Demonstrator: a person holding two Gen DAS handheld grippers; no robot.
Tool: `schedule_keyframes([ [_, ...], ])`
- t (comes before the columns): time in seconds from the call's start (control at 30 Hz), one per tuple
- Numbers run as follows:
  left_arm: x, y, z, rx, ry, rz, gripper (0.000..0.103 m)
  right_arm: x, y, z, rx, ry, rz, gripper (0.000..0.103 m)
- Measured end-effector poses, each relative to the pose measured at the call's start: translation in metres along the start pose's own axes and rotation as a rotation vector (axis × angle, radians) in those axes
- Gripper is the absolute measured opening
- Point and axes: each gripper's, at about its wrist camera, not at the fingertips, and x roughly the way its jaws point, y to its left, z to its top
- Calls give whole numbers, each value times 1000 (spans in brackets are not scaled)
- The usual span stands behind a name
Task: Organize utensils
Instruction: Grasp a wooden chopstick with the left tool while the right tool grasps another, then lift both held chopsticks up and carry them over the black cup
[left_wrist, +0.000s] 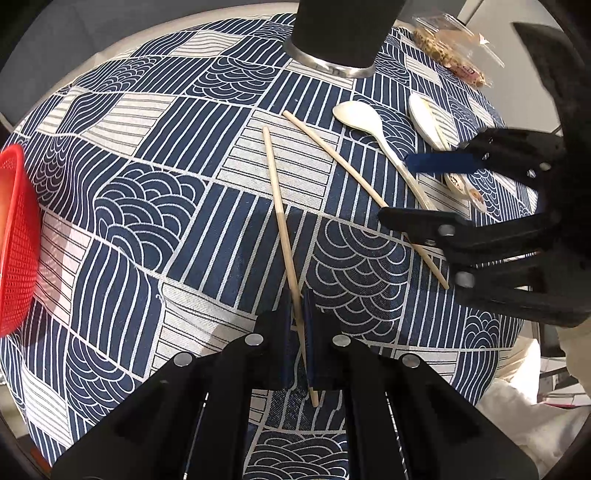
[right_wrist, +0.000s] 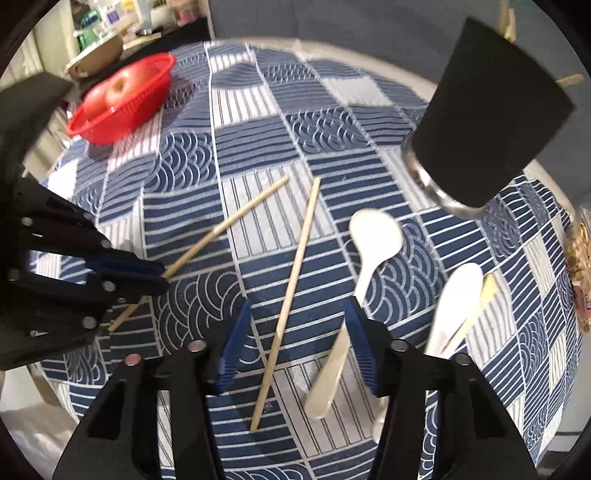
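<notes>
Chopstick (left_wrist: 284, 236) lengthwise in left gripper (left_wrist: 300, 328)

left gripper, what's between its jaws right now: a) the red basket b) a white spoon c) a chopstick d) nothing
c: in the left wrist view the left gripper has its jaws closed around the near end of a chopstick, while the white spoon lies apart on the tablecloth.

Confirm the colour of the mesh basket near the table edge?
Red. The basket shows best in the right wrist view, with an apple inside; the left wrist view catches only its edge.
</notes>
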Motion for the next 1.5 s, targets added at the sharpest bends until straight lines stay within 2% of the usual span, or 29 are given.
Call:
schedule_keyframes([
  [0.03, -1, 0, -1, -2, -1, -2, 7, 6, 3, 0, -13, 26, -15, 29],
  [0.1, -3, 1, -4, -10, -4, -10, 7, 6, 8, 1, -27, 22, -23, 24],
  [0.17, -4, 3, -5, -15, -5, -12, 7, 7, 8, 2, -6, 38, 20, 6],
  [0.3, -6, 5, -4, -14, -3, -6, 6, 3, -2, -3, 69, 32, 87, 5],
  [0.43, -13, 6, -1, -16, -19, -7, 5, -15, -12, -8, 144, -18, 165, 5],
  [0.7, -37, 6, 13, -17, -65, -24, 5, -67, -35, -9, 204, -128, 189, 5],
  [0.83, -50, 6, 24, -15, -81, -13, 5, -96, -49, -2, 225, -203, 187, 5],
  [1.0, -73, 3, 47, -29, -154, -17, 5, -130, -70, 9, 272, -282, 183, 5],
  [1.2, -103, 6, 78, -64, -214, 18, 5, -183, -94, 23, 258, -373, 72, 5],
  [1.3, -119, 0, 93, -45, -252, 63, 5, -200, -104, 23, 261, -411, 39, 5],
  [1.4, -131, -6, 108, -26, -282, 95, 5, -210, -115, 23, 273, -437, 16, 5],
  [1.5, -147, -9, 125, -28, -352, 79, 5, -216, -126, 23, 294, -464, 28, 5],
])
